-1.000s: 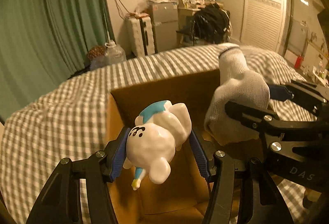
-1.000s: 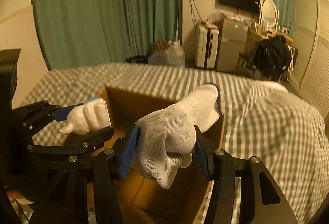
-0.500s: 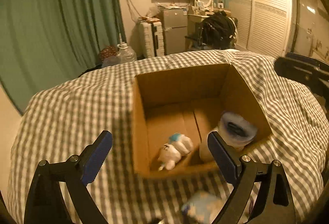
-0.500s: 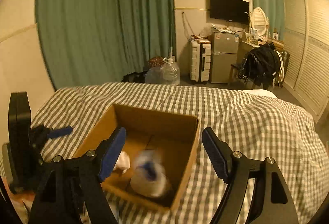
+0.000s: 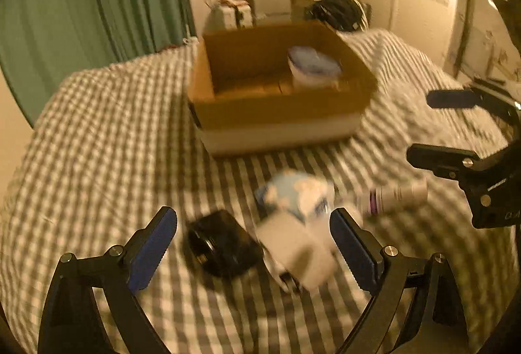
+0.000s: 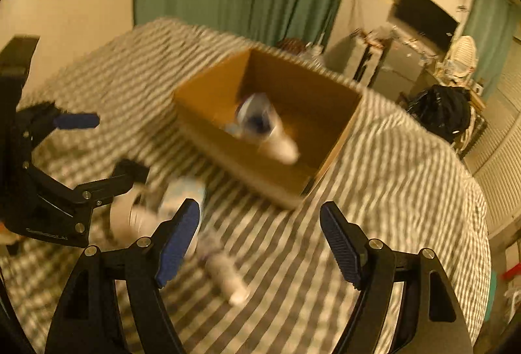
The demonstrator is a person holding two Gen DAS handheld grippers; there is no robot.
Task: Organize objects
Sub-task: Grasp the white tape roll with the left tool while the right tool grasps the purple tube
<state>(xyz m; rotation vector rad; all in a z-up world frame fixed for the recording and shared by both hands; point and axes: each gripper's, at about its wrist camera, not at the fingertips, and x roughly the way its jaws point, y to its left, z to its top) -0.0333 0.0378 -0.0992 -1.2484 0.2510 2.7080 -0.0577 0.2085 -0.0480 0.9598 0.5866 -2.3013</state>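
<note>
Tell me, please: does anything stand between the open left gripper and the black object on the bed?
Nothing visible does. The left gripper is open, and the black object lies on the checked bed cover between its fingers, beside a blurred white box.

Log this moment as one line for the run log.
left gripper: open, empty | right gripper: open, empty | cardboard box: holds glove | on bed: black object, bottle

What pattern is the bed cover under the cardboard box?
A grey-and-white check on the bed cover, sharpest in the left wrist view; the cardboard box sits on it.
</note>
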